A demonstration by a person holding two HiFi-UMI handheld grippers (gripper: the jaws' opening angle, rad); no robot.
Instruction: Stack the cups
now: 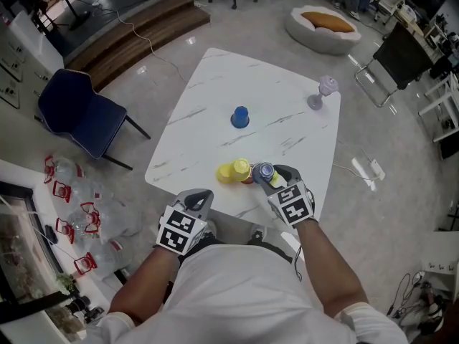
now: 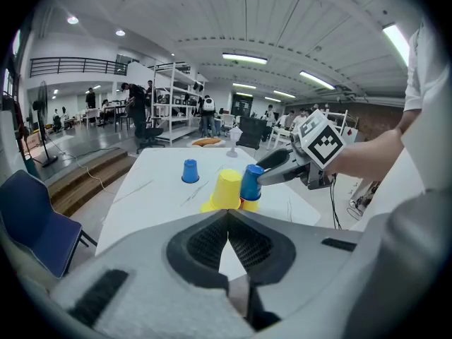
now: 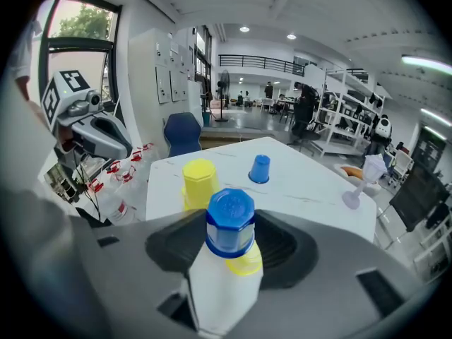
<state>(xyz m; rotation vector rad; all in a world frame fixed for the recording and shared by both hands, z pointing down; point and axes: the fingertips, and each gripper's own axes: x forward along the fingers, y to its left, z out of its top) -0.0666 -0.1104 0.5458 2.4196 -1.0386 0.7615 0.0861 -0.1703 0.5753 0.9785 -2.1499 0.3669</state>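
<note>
The right tongs stand wide, clamped on an upturned blue cup. It is held directly over a yellow cup so that it nests, though it may not be fully seated. The left tongs are closed and empty, kept near the table edge, out of the way. A second yellow cup stands just left of the right tongs. The far blue cup and a goblet stand well beyond and block nothing.

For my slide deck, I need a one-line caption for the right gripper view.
Right gripper holds an inverted blue cup above a yellow cup on the white table.
</note>
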